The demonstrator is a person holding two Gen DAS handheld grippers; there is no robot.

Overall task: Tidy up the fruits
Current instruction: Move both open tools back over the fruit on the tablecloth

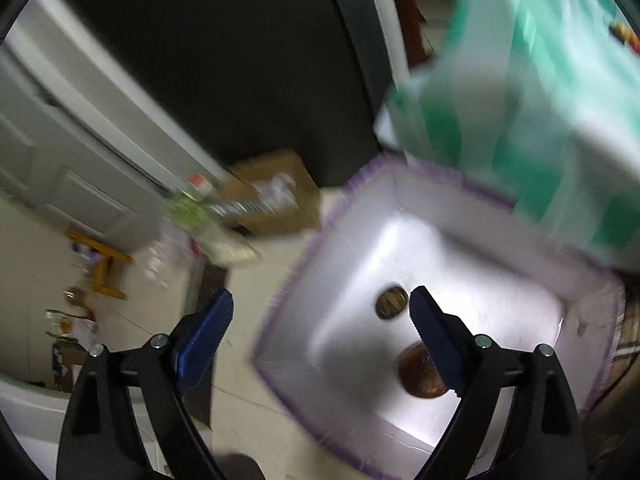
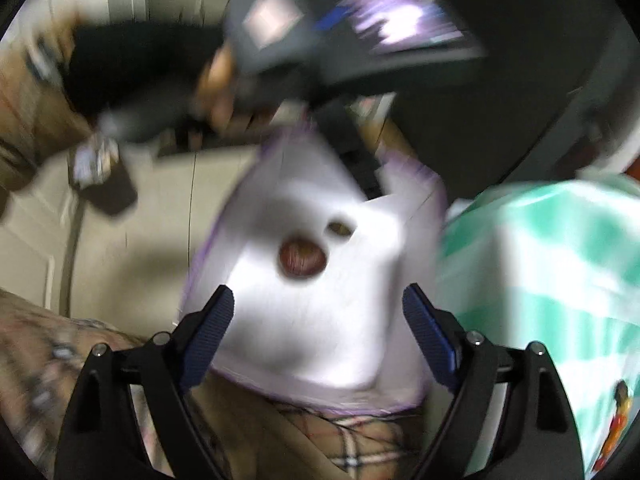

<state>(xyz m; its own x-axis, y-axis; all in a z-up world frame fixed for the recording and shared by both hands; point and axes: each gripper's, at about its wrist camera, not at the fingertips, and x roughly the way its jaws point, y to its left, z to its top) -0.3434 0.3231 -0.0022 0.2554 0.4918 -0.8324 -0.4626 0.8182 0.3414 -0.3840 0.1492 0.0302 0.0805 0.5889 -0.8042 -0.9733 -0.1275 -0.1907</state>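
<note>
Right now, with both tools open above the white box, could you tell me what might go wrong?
1. The green-striped bag overhangs the white box; it could snag a tool or hide the opening.
2. The reddish-brown fruit and the smaller brown fruit lie loose on the box floor and may roll if the box is bumped.

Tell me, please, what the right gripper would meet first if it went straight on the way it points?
Probably the white floor of the purple-edged box, near the reddish-brown fruit; blur leaves depth unclear.

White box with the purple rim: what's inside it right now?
Two fruits lie on the floor of the white box: a reddish-brown round one and a smaller brownish-green one. The green-striped bag covers its far corner, so anything there is hidden.
</note>
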